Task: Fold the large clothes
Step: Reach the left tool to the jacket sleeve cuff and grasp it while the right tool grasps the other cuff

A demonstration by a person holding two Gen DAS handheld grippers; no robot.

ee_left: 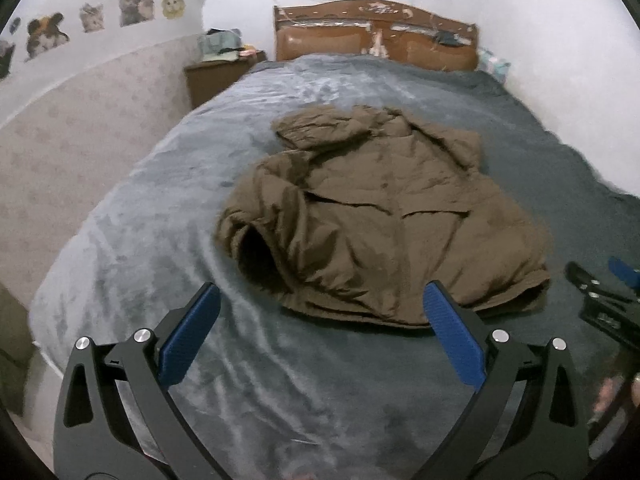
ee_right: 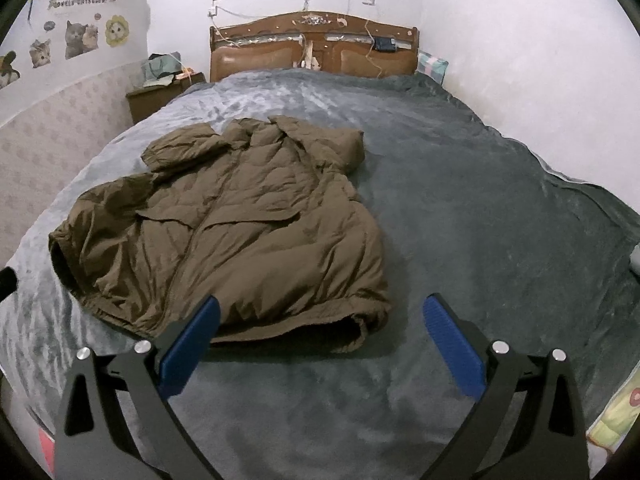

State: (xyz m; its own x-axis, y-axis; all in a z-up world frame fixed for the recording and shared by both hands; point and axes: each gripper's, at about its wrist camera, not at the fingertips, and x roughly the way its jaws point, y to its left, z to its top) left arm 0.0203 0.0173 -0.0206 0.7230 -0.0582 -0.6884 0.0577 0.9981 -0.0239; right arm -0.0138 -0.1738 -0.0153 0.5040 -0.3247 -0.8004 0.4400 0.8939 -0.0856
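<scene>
Both grippers, left (ee_left: 322,300) and right (ee_right: 322,312), hover jaws spread, empty, near the brown jacket (ee_right: 240,232).

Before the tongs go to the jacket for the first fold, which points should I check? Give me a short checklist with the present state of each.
1. Left tongs open and holding nothing: ok.
2. Right tongs open and holding nothing: ok.
3. Brown jacket lies flat on the grey blanket: not ok, it is wrinkled and its sleeves are bunched.
4. Near hem within view of both tongs: ok.
5. Nothing lies on the jacket: ok.
6. Zipper closed: cannot tell.
</scene>
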